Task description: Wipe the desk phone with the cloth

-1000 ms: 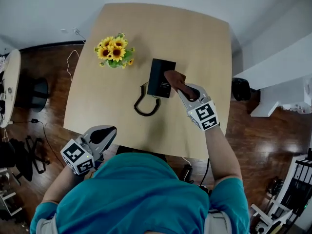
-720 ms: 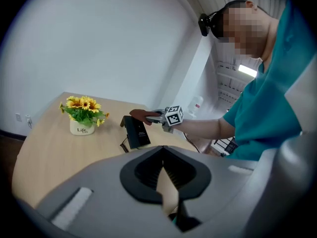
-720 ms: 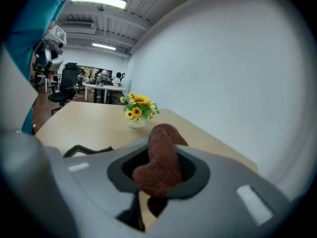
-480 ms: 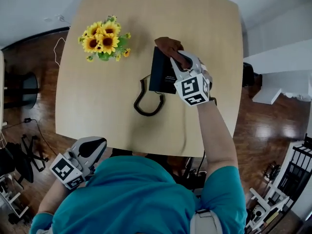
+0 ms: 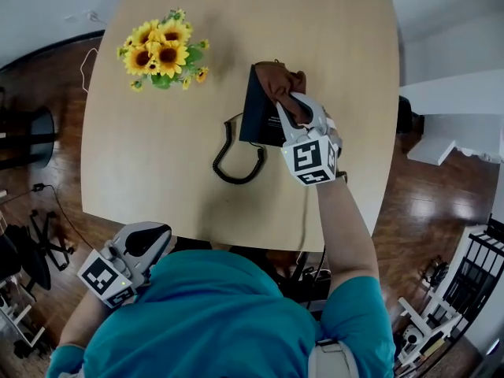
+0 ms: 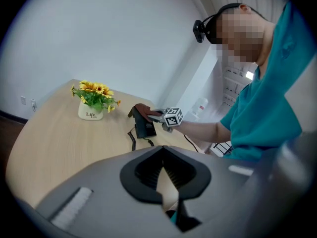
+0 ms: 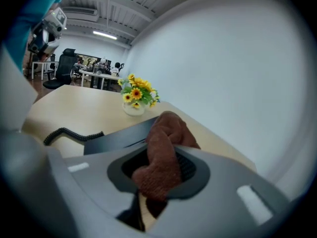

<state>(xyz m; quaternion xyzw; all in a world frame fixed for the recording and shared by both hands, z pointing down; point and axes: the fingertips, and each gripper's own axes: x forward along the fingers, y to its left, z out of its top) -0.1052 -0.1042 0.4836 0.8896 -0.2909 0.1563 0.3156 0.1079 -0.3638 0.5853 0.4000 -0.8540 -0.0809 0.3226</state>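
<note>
Pale wooden bench point(image 5: 157, 172) below, and the right gripper point(image 5: 290, 110) is clamped tight on the brown cloth point(image 5: 277, 77), the cloth resting on the far end of the black desk phone point(image 5: 256, 120) at mid-bench. Left gripper point(image 5: 146, 239) hangs off the near edge, jaws together, empty. Cloth and gripper hide the phone's right side.

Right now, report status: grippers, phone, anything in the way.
Right gripper shut on brown cloth, cloth on black desk phone. Left gripper shut, empty. Yellow sunflower pot stands apart.
</note>
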